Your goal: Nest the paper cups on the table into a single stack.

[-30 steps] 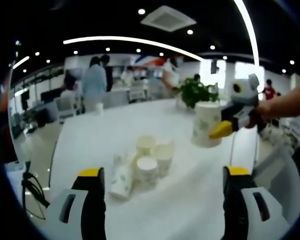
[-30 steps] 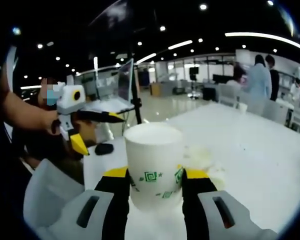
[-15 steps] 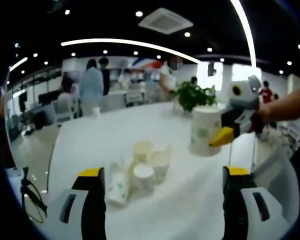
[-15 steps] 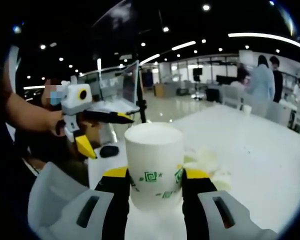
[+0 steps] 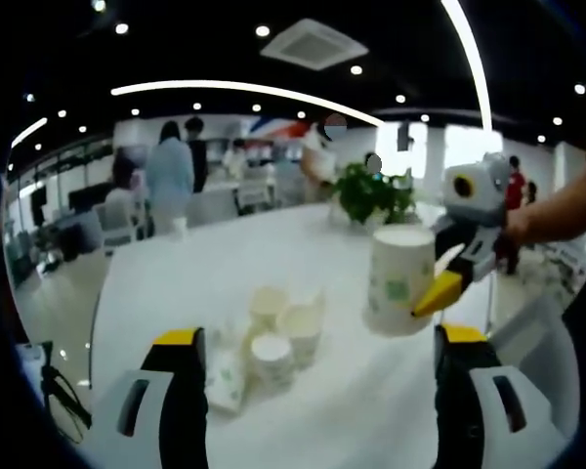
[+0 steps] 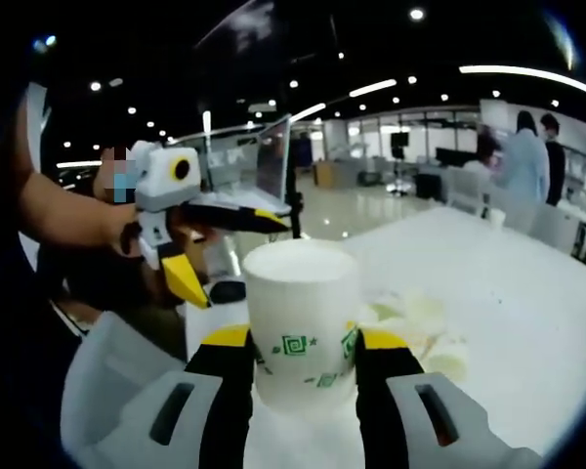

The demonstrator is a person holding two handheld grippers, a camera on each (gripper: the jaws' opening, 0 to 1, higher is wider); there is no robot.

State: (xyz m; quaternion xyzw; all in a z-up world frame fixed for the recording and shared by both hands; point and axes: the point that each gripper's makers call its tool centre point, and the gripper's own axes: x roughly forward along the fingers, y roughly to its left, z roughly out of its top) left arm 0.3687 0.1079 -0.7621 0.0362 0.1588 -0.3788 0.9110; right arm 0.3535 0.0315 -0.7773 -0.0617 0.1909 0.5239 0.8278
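In the right gripper view, our right gripper (image 6: 303,357) is clamped on an upright white paper cup (image 6: 301,318) with green print, held above the white table (image 6: 527,322). Our left gripper (image 5: 317,376) has its jaws spread wide with nothing between them. Beyond it, a cluster of loose cups (image 5: 273,332) sits on the table, some upright and one or two lying on their sides. Farther out, a potted plant (image 5: 371,193) stands at the far edge, with people behind it.

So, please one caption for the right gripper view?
Right tongs hold a paper cup upright above the white table.
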